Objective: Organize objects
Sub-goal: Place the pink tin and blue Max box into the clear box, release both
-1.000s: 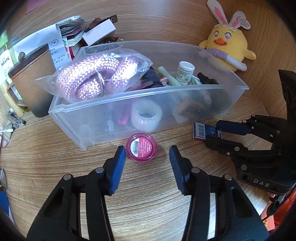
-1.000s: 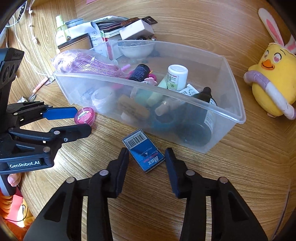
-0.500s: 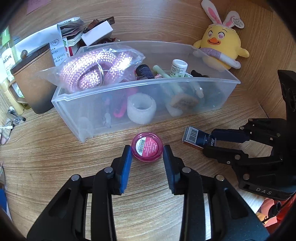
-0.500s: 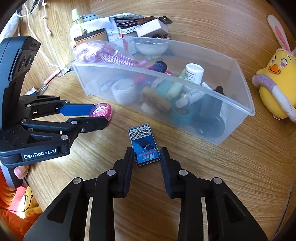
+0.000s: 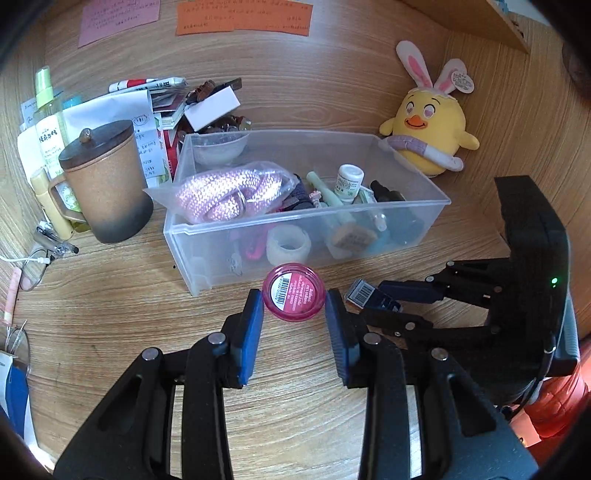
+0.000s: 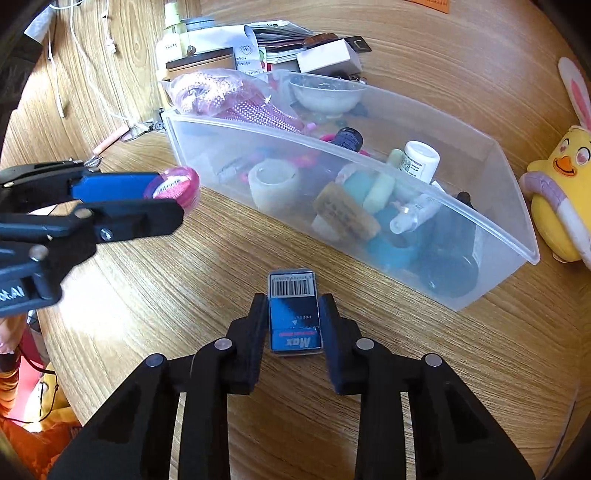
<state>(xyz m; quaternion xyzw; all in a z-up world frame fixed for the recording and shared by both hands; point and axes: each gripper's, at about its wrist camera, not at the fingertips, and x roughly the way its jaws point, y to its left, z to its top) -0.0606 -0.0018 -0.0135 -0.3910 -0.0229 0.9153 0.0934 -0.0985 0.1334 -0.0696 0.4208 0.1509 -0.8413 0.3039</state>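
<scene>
Now both are lifted off the tabletop (image 5: 110, 314): left gripper (image 5: 294, 306) clenches the pink jar (image 5: 294, 297), right gripper (image 6: 294, 314) the blue box (image 6: 293, 314).

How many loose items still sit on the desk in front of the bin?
2: the pink jar within the left gripper, the blue box within the right gripper. Others may be hidden.

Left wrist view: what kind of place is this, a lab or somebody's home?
Most likely a home desk. Sticky notes hang on the wooden back panel, a plush chick sits beside a clear bin of toiletries, and a lidded mug stands nearby.
</scene>
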